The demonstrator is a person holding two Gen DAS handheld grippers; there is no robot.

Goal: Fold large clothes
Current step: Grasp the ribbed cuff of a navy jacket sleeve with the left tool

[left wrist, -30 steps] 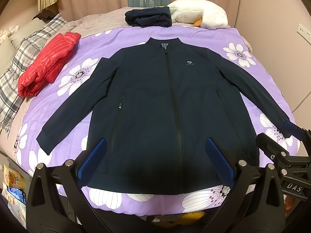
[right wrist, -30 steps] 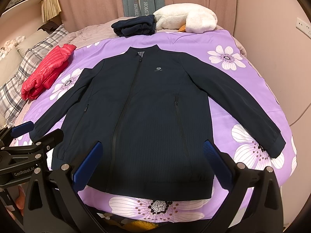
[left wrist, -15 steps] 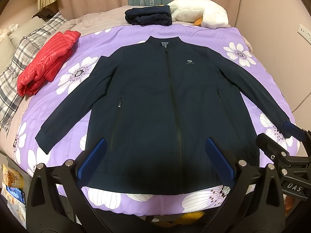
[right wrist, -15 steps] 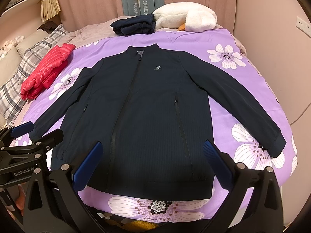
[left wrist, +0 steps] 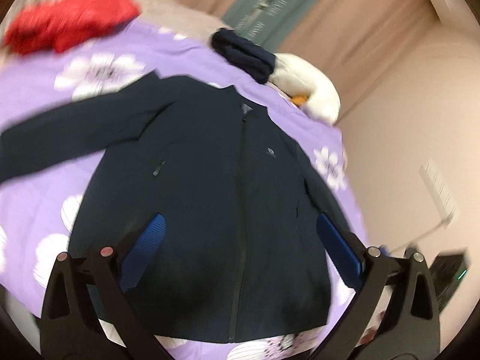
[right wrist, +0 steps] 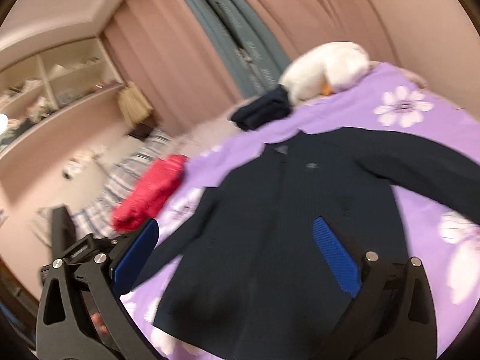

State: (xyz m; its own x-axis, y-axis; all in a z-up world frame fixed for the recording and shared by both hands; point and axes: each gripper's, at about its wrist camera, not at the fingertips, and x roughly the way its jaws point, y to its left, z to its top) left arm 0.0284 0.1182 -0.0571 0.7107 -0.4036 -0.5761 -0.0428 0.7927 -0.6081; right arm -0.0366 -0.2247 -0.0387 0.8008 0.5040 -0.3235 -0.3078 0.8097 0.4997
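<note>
A dark navy zip jacket (left wrist: 210,186) lies flat, front up, sleeves spread, on the purple flowered bedspread (left wrist: 39,180). It also shows in the right wrist view (right wrist: 285,225). My left gripper (left wrist: 240,249) is open and empty, held above the jacket's lower half. My right gripper (right wrist: 237,252) is open and empty, above the jacket's lower left part, tilted. Both views are blurred by motion.
A red puffer jacket (left wrist: 72,21) lies at the bed's left, also seen in the right wrist view (right wrist: 150,192). A folded dark garment (left wrist: 243,54) and a white plush toy (left wrist: 306,90) sit at the head. Shelves (right wrist: 51,90) stand left, a wall right.
Both grippers have swung and tilted sharply: the left view now rolls clockwise, the right view turns left toward the shelves. The jacket has not moved. Both grippers stay open.
</note>
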